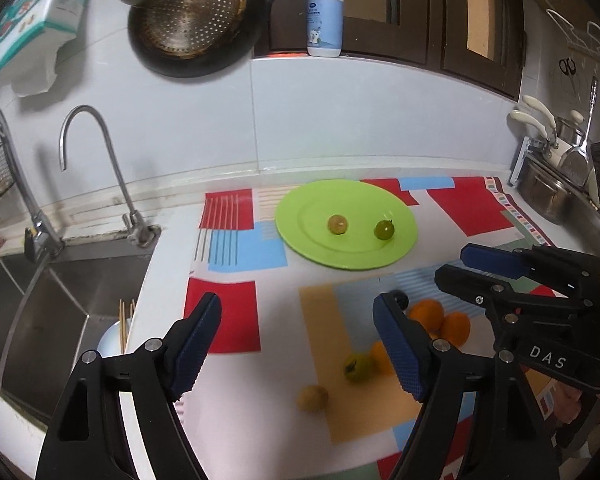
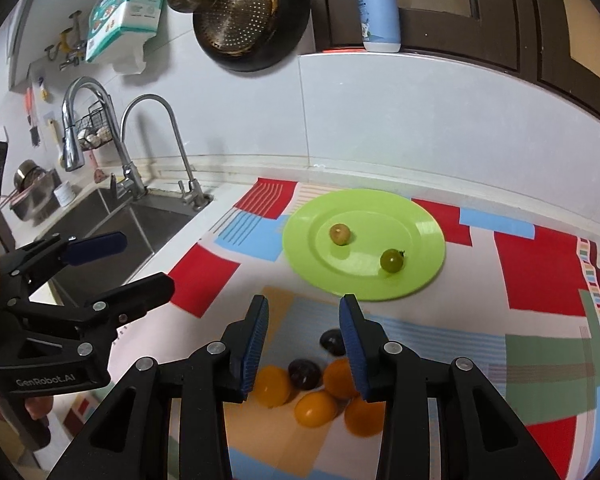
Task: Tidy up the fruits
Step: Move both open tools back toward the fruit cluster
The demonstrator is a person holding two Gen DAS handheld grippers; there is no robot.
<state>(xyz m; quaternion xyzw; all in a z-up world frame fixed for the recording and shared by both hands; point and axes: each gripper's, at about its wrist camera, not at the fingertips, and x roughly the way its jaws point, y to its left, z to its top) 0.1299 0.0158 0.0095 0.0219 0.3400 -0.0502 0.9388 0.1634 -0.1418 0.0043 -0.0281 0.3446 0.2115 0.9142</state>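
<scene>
Two small green round fruits (image 1: 338, 224) (image 1: 384, 229) on round lime-green plastic plate (image 1: 300, 208), frame centre; left claw (image 1: 296, 344) wide, empty; right claw (image 2: 304, 344) narrow, empty.

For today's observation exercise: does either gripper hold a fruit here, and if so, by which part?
Nothing is held. The left gripper and the right gripper both have empty gaps between their fingers, above the mat.
</scene>
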